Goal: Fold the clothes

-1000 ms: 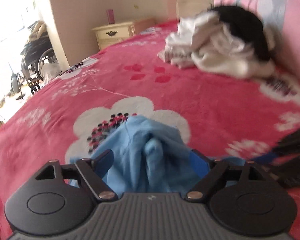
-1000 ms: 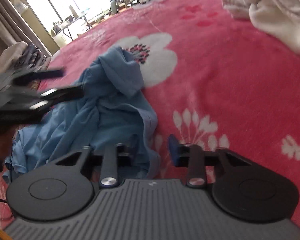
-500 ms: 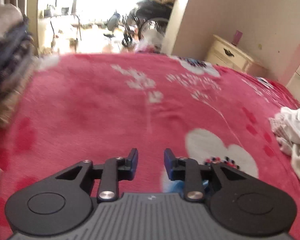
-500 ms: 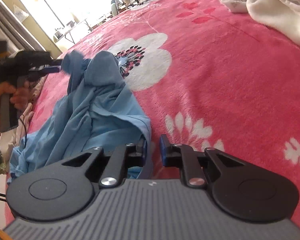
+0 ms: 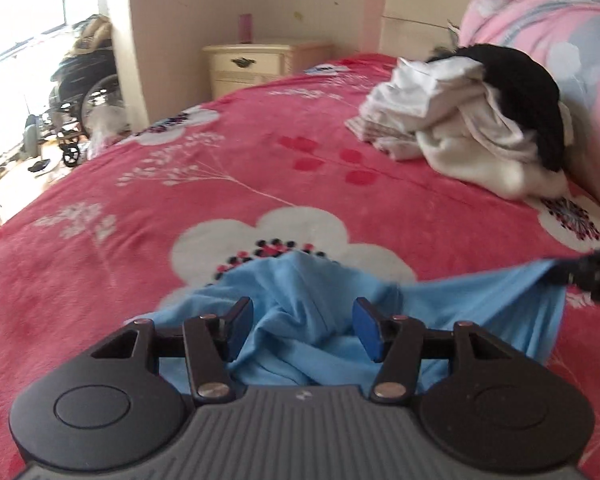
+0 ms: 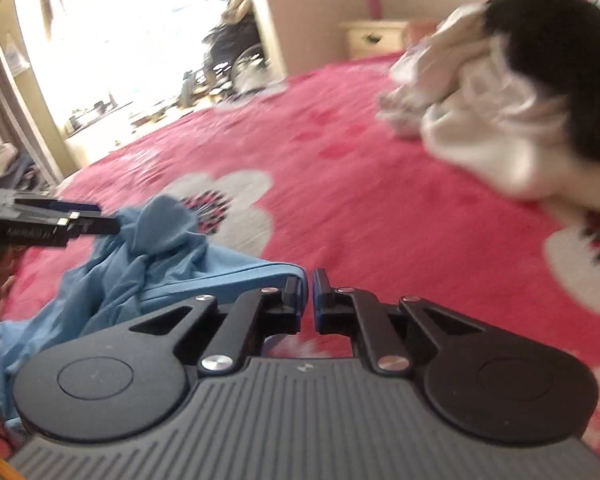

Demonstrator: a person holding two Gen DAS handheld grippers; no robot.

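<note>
The blue garment [image 5: 300, 320] lies bunched on the red flowered blanket [image 5: 220, 168] near the bed's near edge, partly over a white flower print. One hem is drawn taut toward the right, likely to spread the cloth flat before folding. The right gripper [image 6: 310, 292] has its jaws nearly closed, pinching that hem. The left gripper [image 5: 302, 330] hovers over the rumpled middle, jaws wide apart and gripping nothing. A white-and-black clothes pile [image 5: 472, 120] sits toward the headboard corner.

I can find no words or numbers to read here. My other claw [image 6: 48, 222] has tiny marks, too blurry to read.
</note>
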